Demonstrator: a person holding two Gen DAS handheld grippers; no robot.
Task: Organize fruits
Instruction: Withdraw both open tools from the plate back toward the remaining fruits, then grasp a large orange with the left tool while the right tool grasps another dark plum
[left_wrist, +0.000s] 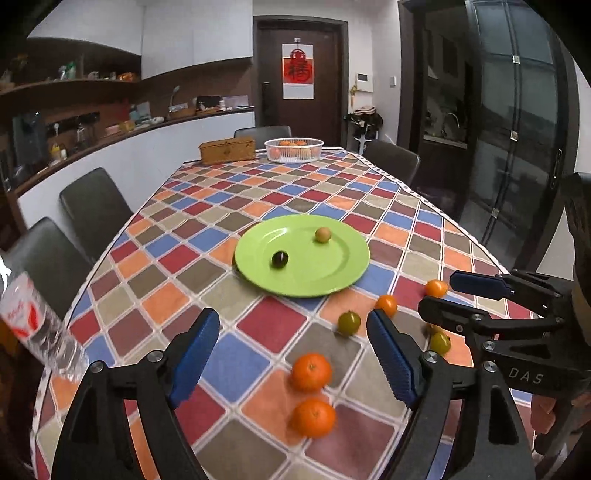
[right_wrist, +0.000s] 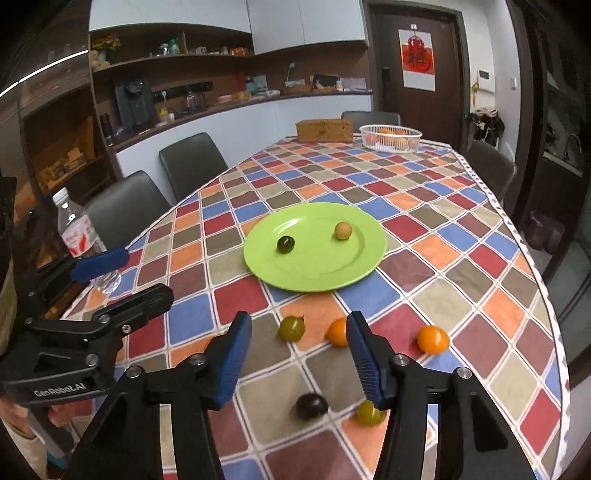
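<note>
Already two small round fruits sit on the flat lime-green plate (left_wrist: 332, 280) mid-frame; the rest lie loose on the checkered tabletop (left_wrist: 258, 325) below it, and could roll if nudged. Left gripper (left_wrist: 291, 354) jaws gape wide, empty; right gripper (right_wrist: 299, 358) jaws part-open, empty.

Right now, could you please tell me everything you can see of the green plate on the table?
The green plate is round, shallow and glossy, seemingly plastic, with a wide flat rim. It lies flat on the checked tablecloth near the table's middle. Two small round fruits rest on it, apart: a dark one and a tan one. Neither gripper touches it; the loose fruits lie off it, nearer the cameras.
</note>
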